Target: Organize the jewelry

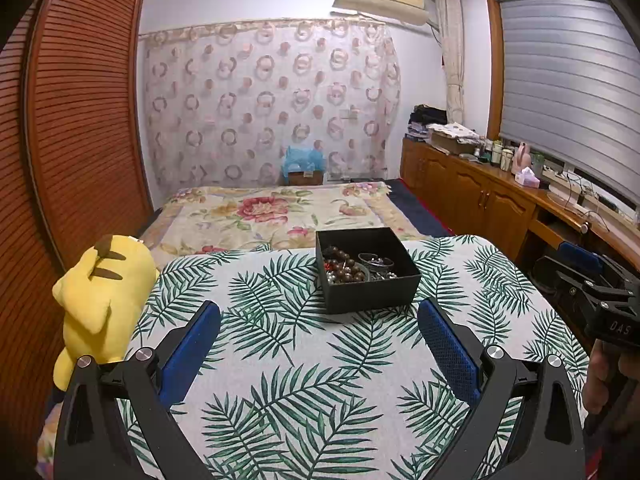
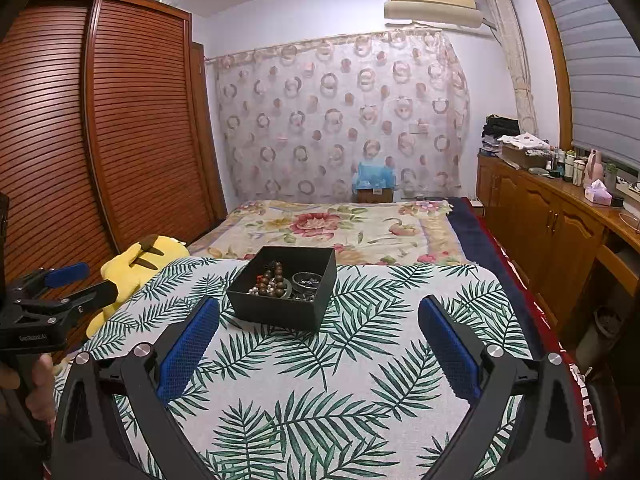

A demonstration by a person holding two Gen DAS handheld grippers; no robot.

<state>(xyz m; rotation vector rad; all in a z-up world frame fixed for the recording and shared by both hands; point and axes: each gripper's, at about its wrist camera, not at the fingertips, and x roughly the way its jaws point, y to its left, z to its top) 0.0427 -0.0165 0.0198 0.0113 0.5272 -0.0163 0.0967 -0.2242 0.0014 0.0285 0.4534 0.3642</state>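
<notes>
A black open box (image 1: 372, 296) (image 2: 280, 312) stands on the leaf-print cloth (image 1: 304, 392) (image 2: 320, 400). Inside it lie a brown bead bracelet (image 1: 346, 270) (image 2: 274, 282) and a tangle of silvery jewelry (image 1: 378, 266) (image 2: 306, 282). My left gripper (image 1: 320, 312) is open above the cloth, just short of the box, nothing between its blue pads. My right gripper (image 2: 320, 312) is open too, the box ahead and slightly left of its centre. In the left wrist view the right gripper shows at the right edge; in the right wrist view the left gripper shows at the left edge.
A yellow plush toy (image 1: 100, 300) (image 2: 136, 264) lies at the cloth's left edge. A floral bedspread (image 1: 272, 212) stretches beyond the box. A slatted wooden wardrobe (image 2: 120, 120) stands left; wooden cabinets (image 2: 552, 220) with clutter run along the right. A hand (image 1: 600, 376) grips the right tool.
</notes>
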